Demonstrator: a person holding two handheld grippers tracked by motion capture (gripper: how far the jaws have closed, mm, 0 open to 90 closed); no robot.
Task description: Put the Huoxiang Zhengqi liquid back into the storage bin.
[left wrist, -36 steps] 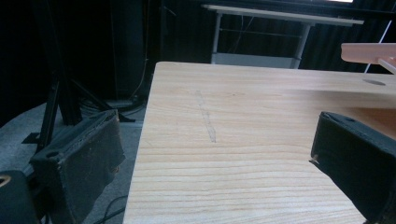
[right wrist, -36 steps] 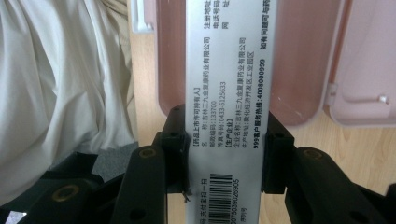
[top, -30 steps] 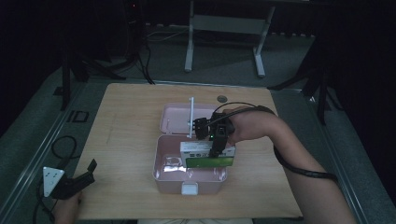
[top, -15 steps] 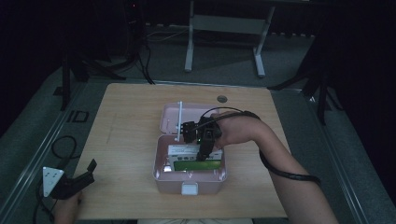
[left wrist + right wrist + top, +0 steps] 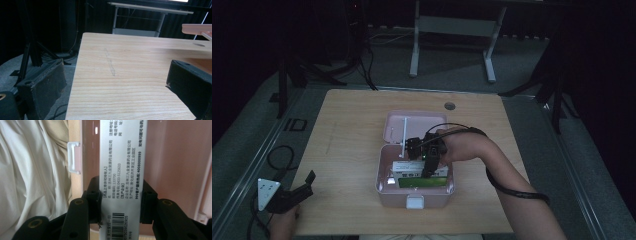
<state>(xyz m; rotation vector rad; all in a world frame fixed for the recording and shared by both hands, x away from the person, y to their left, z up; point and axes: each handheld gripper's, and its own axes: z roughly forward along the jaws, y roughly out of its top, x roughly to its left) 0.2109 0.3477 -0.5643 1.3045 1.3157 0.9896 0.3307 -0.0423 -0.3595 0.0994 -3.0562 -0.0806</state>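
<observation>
Medicine carton (image 5: 121, 167) between tool (image 5: 121, 206) jaws

I see a light wooden table (image 5: 347, 150) filling the middle of the high view, with a round hole (image 5: 450, 106) near its far edge, right of centre. A pink box (image 5: 384, 187) sits directly on it, lower centre of the frame, its lid (image 5: 394, 127) open toward the far side. A faint pencil-like mark (image 5: 110, 62) crosses the bare wood at left.

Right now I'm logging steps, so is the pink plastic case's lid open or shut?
Open: the pink plastic case has its lid swung back flat on the table, and the right tongs reach inside.
</observation>
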